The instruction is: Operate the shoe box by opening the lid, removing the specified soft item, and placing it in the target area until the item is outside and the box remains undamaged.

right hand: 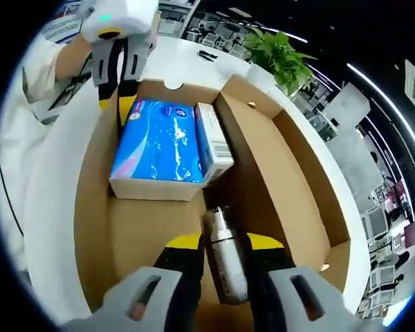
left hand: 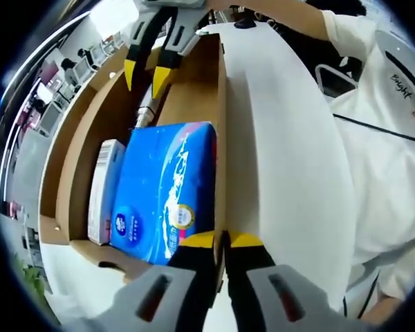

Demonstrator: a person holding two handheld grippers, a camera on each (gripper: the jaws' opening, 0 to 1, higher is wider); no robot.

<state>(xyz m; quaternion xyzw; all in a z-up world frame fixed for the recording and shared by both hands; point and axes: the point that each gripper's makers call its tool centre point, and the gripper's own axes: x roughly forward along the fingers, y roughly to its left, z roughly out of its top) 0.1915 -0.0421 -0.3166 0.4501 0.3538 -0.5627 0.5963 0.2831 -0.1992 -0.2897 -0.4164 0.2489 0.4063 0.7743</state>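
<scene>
Lid open on brown cardboard shoe box (right hand: 297, 180); extraction step in hand. Blue soft tissue pack (right hand: 159, 149) inside box. Left gripper (left hand: 219, 240) clenched on box wall. Right gripper (right hand: 225, 242) grasping silver metal cylinder (right hand: 225, 259). Next: release cylinder, take pack.

Silver cylinder (right hand: 225, 256) runs under right tongs (right hand: 225, 243); lower end hidden.

A leafy potted plant (right hand: 277, 50) stands on the white table (right hand: 194, 66).
</scene>
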